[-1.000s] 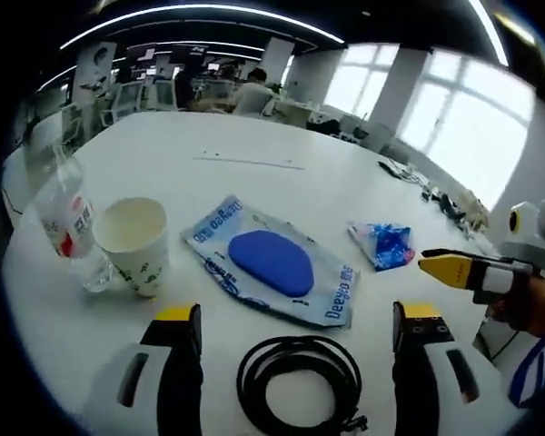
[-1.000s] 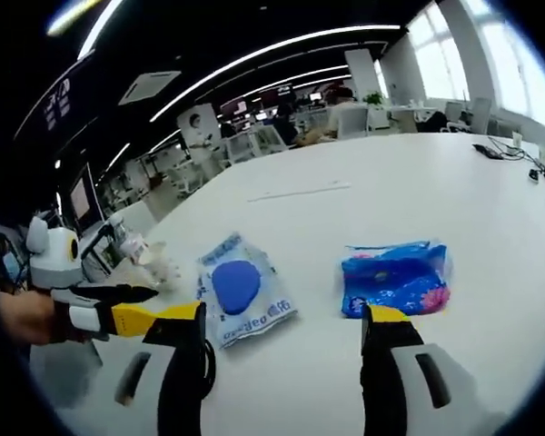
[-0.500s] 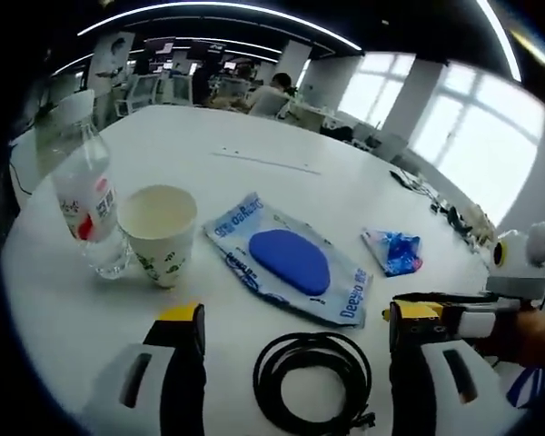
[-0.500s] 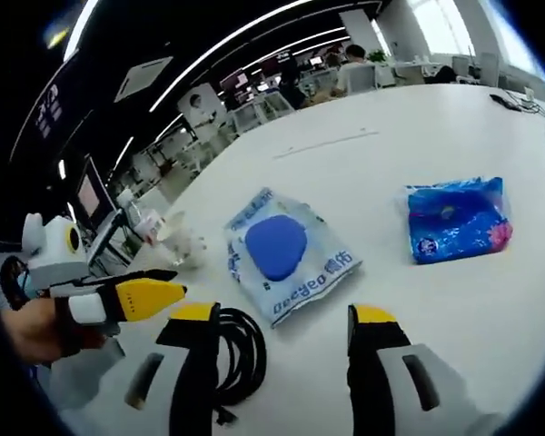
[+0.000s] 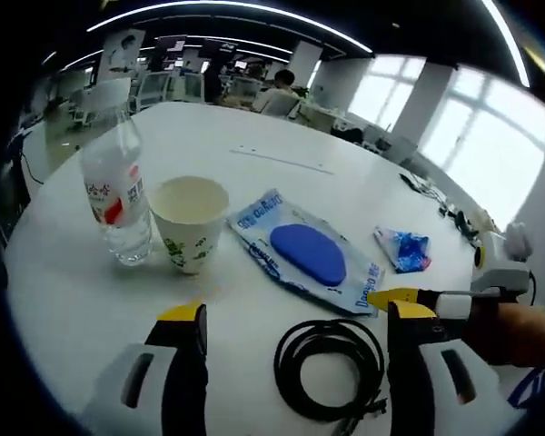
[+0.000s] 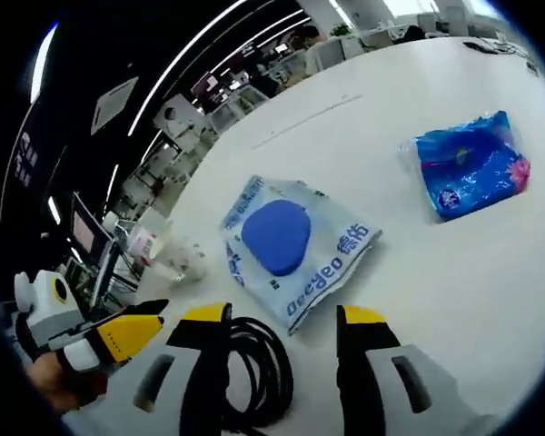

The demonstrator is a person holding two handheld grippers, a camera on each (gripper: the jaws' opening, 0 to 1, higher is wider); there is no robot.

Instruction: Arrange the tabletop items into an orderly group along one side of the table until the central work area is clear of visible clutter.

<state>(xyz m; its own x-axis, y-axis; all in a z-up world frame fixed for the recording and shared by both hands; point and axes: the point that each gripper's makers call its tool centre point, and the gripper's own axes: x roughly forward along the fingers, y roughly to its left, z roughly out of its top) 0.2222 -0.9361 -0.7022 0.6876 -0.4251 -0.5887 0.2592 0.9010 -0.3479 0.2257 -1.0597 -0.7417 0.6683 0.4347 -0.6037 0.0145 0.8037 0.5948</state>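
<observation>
Both my grippers hovered low over the white table (image 5: 64,300), jaws spread wide on each and pinching nothing. My left gripper (image 5: 295,322) looked straight down on the coiled black cable (image 5: 330,368), which lay between its two jaws, near the table's edge closest to me. Beyond it sat the wet-wipe pack with the blue lid (image 5: 307,254), and to that pack's left the paper cup (image 5: 191,221) stood upright, just beside the clear water bottle (image 5: 116,197). The small blue tissue packet (image 5: 402,249) lay apart on the far right.

My right gripper (image 6: 282,322) pointed at the same cable (image 6: 259,377), with the wipe pack (image 6: 291,245) just ahead and the tissue packet (image 6: 472,163) well off to the upper right. The left gripper (image 6: 127,334) poked in from the left of that view, its yellow tips parted, a gloved hand (image 6: 59,381) behind it.

My read: the cable was the first thing to shift. To do it well, I would bring one jaw inside the coil and one outside, close on several loops together so it did not unwind, then lift and set it down beside the cup and bottle. Both hands were held level, tilted slightly down, close together
</observation>
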